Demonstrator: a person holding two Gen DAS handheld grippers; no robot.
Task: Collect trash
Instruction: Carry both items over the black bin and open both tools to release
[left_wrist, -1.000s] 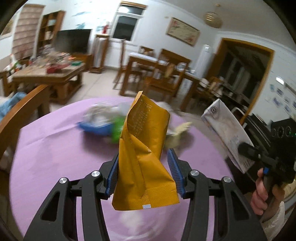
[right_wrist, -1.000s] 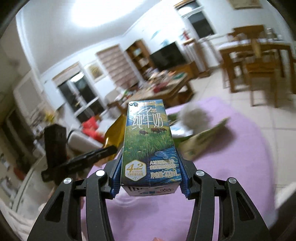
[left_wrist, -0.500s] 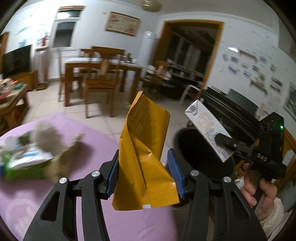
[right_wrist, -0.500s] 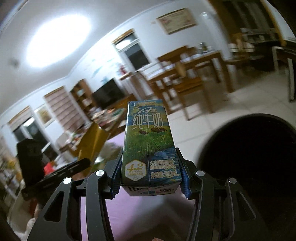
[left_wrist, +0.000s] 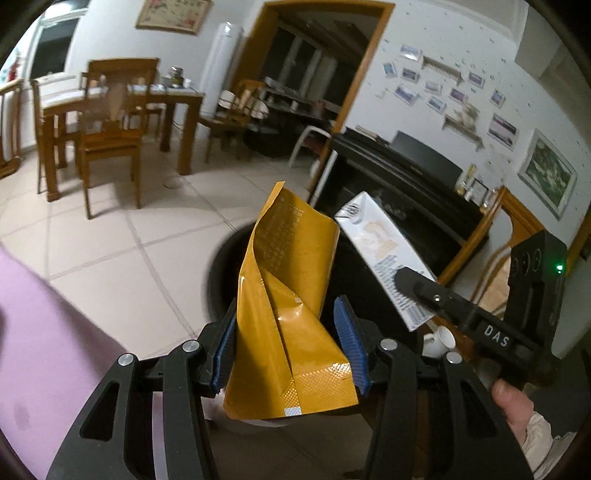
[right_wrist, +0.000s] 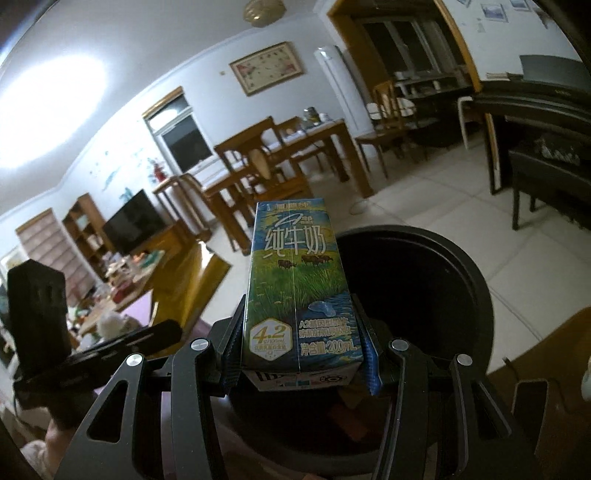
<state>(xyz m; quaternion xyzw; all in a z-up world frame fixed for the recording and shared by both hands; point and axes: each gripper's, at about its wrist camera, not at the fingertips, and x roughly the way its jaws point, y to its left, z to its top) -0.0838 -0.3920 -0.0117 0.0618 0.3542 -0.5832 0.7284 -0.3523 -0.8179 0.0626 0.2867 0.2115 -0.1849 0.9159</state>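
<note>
- Tiled living-room floor (left_wrist: 110, 236), purple table edge (left_wrist: 44, 332) at near left.
- Left gripper (left_wrist: 288, 332): clamped on crumpled yellow pouch (left_wrist: 291, 295), long axis upright.
- Right gripper (right_wrist: 301, 343): clamped on upright milk carton (right_wrist: 299, 280).
- Black bin (right_wrist: 476, 295): mouth directly below and ahead of both loads; right nearer centre. Contents dim, indistinct scraps.
- Beyond: dining set (left_wrist: 110, 110).

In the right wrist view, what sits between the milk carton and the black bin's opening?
Nothing: the right wrist view shows the milk carton, clamped in the right gripper, at the near rim of the black bin, with only open air between them.
</note>
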